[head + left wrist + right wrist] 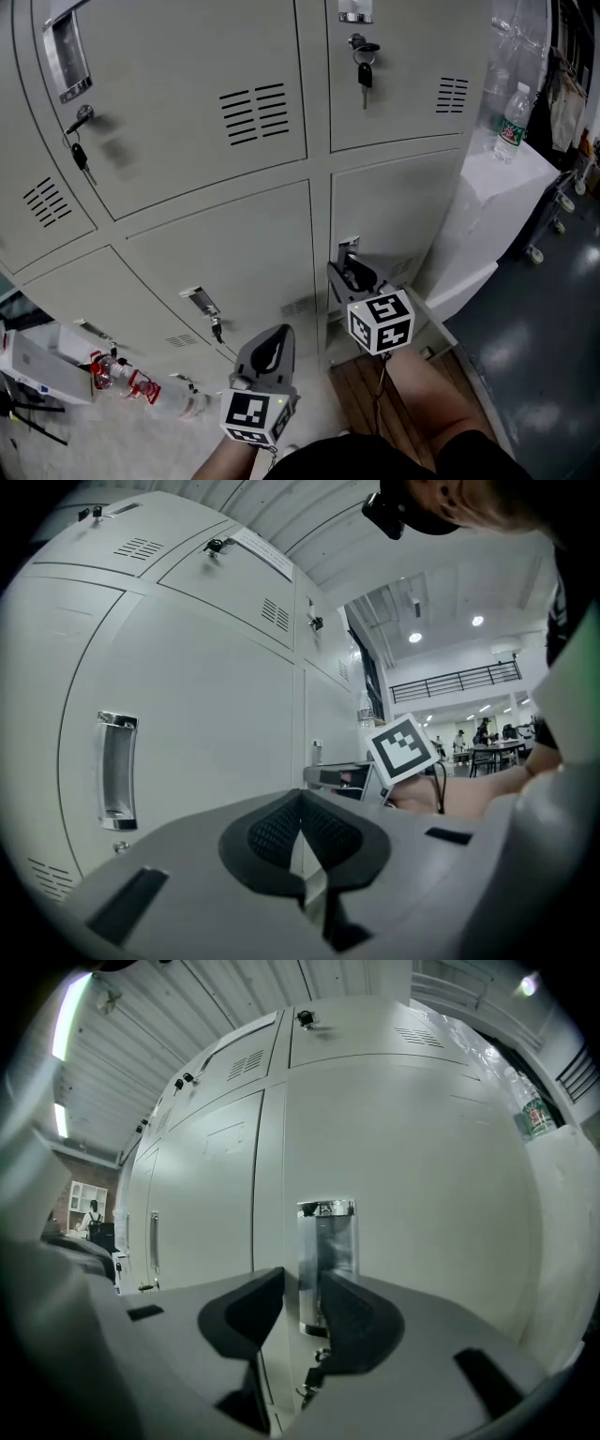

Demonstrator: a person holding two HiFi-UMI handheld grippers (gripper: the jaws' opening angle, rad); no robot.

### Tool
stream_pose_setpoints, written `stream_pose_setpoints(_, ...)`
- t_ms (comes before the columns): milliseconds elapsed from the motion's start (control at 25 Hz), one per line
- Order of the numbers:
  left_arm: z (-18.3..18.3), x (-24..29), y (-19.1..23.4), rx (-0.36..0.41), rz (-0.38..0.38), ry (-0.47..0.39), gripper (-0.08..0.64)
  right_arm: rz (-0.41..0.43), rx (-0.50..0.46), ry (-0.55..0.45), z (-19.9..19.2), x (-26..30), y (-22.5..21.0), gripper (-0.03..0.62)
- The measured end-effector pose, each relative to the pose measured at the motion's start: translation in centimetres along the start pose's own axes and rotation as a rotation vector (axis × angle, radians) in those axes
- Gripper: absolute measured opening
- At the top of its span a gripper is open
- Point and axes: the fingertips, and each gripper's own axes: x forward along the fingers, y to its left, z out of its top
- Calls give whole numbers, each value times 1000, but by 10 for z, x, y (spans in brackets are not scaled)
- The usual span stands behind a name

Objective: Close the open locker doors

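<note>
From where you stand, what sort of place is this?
Probably a locker corner in a large workshop or lab hall. A bank of grey metal lockers has keys hanging in the locks. Behind them, people sit at tables under a high, lit ceiling.

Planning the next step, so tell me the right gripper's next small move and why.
Probably push the right gripper straight ahead against the grey metal lower-right locker door. Its jaws stand apart at the door's chrome recessed handle, and I cannot tell whether that door sits flush.
</note>
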Motion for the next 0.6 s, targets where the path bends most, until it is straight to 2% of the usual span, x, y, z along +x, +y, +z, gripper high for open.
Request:
stream_pose_setpoints(320,-4,14,-1,-4,-12,10,5,111,-42,-19,1,3,0,132)
stream_pose_setpoints(600,-3,23,-7,-3,-26,12,5,120,-67,-29,1,3,-1,141)
